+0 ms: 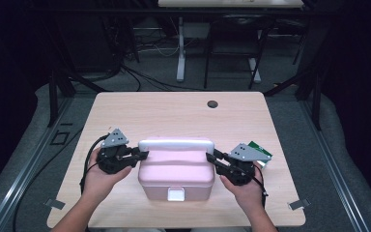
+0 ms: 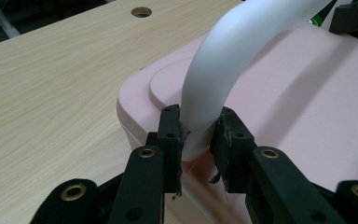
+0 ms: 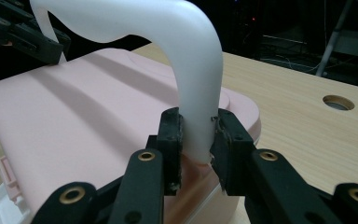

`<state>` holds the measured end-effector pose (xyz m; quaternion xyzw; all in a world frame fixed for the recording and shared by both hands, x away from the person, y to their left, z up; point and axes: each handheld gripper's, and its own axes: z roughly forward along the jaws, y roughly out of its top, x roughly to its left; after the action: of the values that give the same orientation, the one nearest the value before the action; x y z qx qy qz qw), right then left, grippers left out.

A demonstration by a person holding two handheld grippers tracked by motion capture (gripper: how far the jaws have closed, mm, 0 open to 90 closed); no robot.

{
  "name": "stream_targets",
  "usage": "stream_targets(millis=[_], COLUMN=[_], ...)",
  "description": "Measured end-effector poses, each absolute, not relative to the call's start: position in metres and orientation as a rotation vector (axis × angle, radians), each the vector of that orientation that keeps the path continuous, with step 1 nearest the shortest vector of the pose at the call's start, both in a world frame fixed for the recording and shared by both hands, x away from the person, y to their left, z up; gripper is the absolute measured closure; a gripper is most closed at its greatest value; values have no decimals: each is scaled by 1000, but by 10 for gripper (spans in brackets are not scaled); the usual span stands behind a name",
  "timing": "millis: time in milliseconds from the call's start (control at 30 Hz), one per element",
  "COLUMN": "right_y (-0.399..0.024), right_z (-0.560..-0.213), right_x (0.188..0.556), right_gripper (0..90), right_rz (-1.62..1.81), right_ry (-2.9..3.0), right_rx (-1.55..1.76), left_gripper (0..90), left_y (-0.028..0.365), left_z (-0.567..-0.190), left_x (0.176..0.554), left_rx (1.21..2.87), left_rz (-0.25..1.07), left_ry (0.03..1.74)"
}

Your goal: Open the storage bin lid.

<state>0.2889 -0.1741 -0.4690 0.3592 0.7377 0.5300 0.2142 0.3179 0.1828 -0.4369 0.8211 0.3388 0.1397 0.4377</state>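
A pink lidded box (image 1: 174, 176) stands on the wooden table near its front edge, with a white arched handle (image 1: 176, 144) raised upright over the lid. My left gripper (image 1: 144, 155) is shut on the handle's left leg just above the lid; in the left gripper view both pads (image 2: 173, 133) press that leg of the handle (image 2: 223, 60) over the box (image 2: 284, 102). My right gripper (image 1: 210, 157) is shut on the right leg, and in the right gripper view the handle (image 3: 191, 70) is pinched low in that gripper (image 3: 198, 135), beside the box lid (image 3: 74, 126).
A white latch (image 1: 176, 194) sits on the box's front face. A green flat object (image 1: 262, 151) lies on the table behind the right gripper. A round cable hole (image 1: 212, 104) is at the table's far edge (image 1: 178, 93). Desk legs and cables stand on the floor beyond.
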Motion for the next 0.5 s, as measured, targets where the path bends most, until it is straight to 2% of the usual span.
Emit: stream_targets(millis=[300,367,500], right_y=[-176,-176,-174], right_z=[-457,-456,-453], right_x=[293,293,295], right_gripper=[743,743,744], right_rz=[1502,1497,1507], right_ry=[2031,2032,2021], right_rx=[995,1001,1022], left_gripper=[734,669,645], left_y=[185,186,193], left_z=[-426,-424,-420], left_x=[324,326,321], left_rx=[2022,2008,1991], left_rz=[318,291,281], left_ry=[846,845,839])
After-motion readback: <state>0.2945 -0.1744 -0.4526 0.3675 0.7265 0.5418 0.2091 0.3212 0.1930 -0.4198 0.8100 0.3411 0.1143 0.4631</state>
